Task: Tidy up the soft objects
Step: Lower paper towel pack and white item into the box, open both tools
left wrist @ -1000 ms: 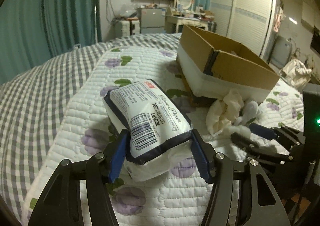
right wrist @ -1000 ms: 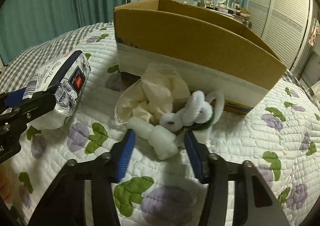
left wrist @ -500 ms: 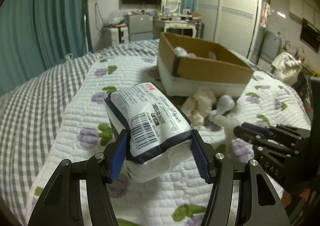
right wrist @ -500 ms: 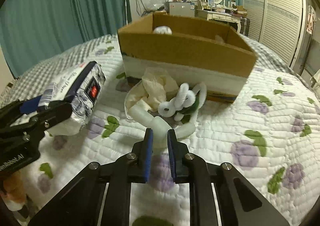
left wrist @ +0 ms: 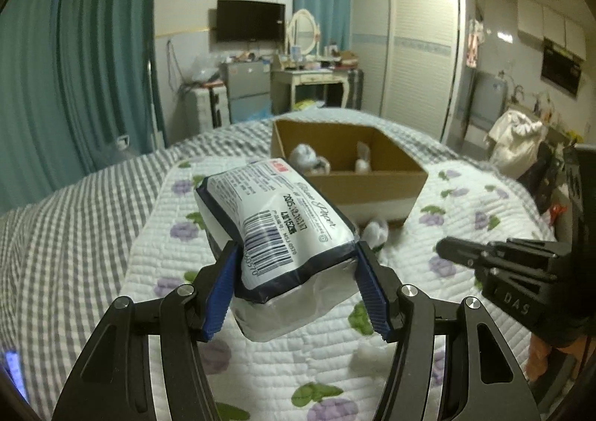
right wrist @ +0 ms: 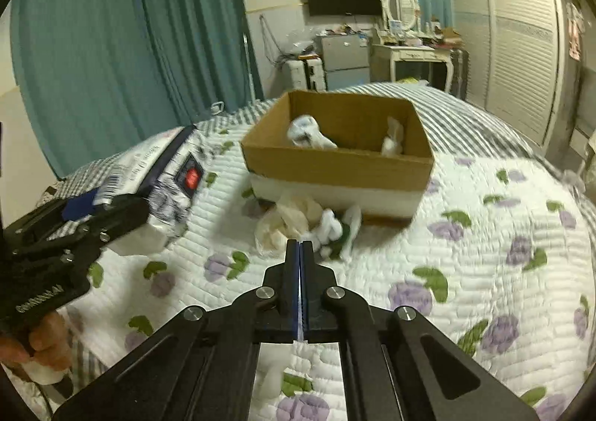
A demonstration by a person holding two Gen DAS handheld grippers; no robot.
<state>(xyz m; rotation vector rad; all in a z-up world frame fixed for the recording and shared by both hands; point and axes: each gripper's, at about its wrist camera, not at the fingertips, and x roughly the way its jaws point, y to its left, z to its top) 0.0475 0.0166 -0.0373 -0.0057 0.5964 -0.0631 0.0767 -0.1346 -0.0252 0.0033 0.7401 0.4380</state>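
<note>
I have the left hand-held gripper (left wrist: pixel 296 287) clamped across the tissue pack (left wrist: pixel 275 220), raised over the bed (left wrist: pixel 93 235) to reach the box (left wrist: pixel 372 190), while the right hand-held gripper (right wrist: pixel 300 253) is pinched together, empty.

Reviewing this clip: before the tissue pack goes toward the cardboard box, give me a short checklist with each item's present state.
1. Left tongs clamp the tissue pack on both sides: ok.
2. Pack lifted clear of the quilt: ok.
3. Cardboard box open on top, with room beside the white items already inside: ok.
4. Right tongs carrying something: not ok; the jaws are shut together with nothing visible between them.
5. Loose pile of soft items in front of the box put away: not ok; it lies on the quilt.
6. Path from the pack to the box free of the right tongs: ok; they sit off to the side.
</note>
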